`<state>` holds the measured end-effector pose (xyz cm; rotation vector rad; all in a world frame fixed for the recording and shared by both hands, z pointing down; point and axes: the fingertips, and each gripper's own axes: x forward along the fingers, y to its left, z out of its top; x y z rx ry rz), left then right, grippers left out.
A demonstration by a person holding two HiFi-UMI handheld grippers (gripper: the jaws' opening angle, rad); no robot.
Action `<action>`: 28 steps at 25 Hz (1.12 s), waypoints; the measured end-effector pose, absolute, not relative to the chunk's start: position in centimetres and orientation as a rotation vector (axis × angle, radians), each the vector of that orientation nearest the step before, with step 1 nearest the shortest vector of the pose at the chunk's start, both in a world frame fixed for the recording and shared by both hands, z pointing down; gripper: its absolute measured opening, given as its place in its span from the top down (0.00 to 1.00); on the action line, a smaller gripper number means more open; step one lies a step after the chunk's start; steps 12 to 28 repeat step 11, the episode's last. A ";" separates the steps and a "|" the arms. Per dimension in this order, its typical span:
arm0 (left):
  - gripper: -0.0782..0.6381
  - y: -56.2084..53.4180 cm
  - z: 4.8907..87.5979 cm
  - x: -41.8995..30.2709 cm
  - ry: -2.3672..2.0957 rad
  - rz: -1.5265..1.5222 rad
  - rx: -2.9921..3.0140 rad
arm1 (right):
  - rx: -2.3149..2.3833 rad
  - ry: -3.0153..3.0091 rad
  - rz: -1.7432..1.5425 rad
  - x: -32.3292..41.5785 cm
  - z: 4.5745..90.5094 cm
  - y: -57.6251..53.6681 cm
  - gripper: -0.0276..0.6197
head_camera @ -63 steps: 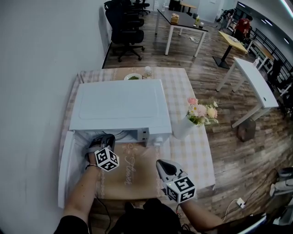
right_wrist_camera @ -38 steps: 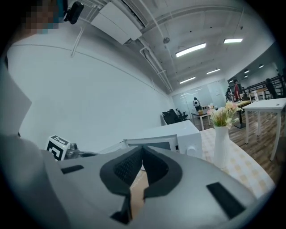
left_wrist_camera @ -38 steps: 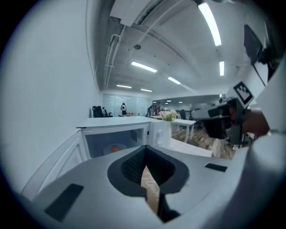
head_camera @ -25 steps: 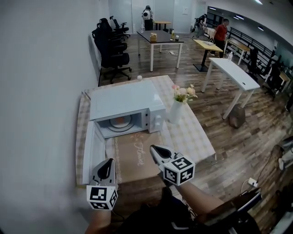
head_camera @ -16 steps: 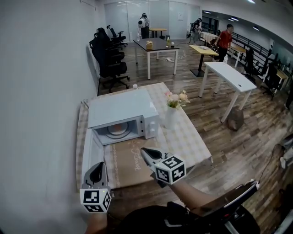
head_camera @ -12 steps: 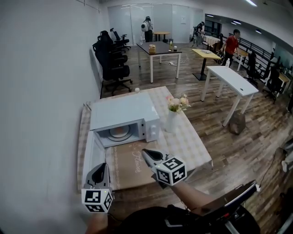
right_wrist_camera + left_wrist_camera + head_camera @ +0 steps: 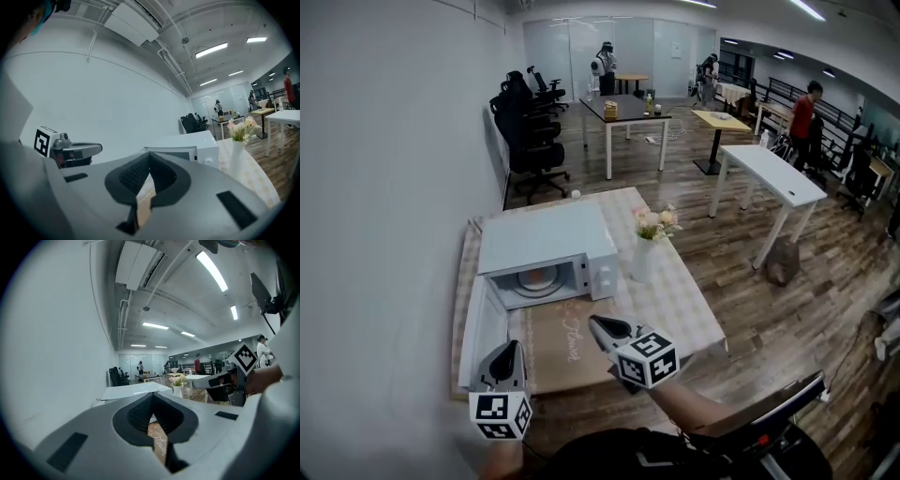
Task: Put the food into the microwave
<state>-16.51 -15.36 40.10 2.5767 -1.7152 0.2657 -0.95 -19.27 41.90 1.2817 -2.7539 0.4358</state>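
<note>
The white microwave (image 7: 546, 246) stands on the checked table with its door (image 7: 482, 325) swung open to the left. Inside on the turntable lies a plate of orange food (image 7: 540, 277). My left gripper (image 7: 508, 349) hovers near the table's front edge, in front of the open door, shut and empty. My right gripper (image 7: 599, 324) hangs over the brown mat (image 7: 564, 339), well short of the microwave; its jaws meet with nothing between them. In the left gripper view the shut left gripper (image 7: 152, 397) points at the microwave (image 7: 133, 390). The right gripper (image 7: 149, 156) points at the microwave (image 7: 187, 143).
A white vase of flowers (image 7: 643, 251) stands just right of the microwave. The white wall (image 7: 384, 206) runs close along the table's left side. Behind are office chairs (image 7: 530, 122), desks (image 7: 769, 178) and a person in red (image 7: 806, 108).
Since the earliest frame the left gripper has drawn back from the microwave's opening to the table's front. Over the last second both grippers rose slightly, and the person in red walked right.
</note>
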 end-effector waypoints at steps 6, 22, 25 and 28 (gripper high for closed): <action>0.88 -15.3 40.0 -15.4 -1.708 0.261 2.568 | 1.268 -2.763 0.452 -0.3 41.7 -19.3 0.95; 0.88 -15.6 40.1 -15.0 -1.716 0.245 2.561 | 1.271 -2.765 0.438 0.1 41.6 -19.7 0.95; 0.88 -15.6 40.1 -15.0 -1.716 0.245 2.561 | 1.271 -2.765 0.438 0.1 41.6 -19.7 0.95; 0.88 -15.6 40.1 -15.0 -1.716 0.245 2.561 | 1.271 -2.765 0.438 0.1 41.6 -19.7 0.95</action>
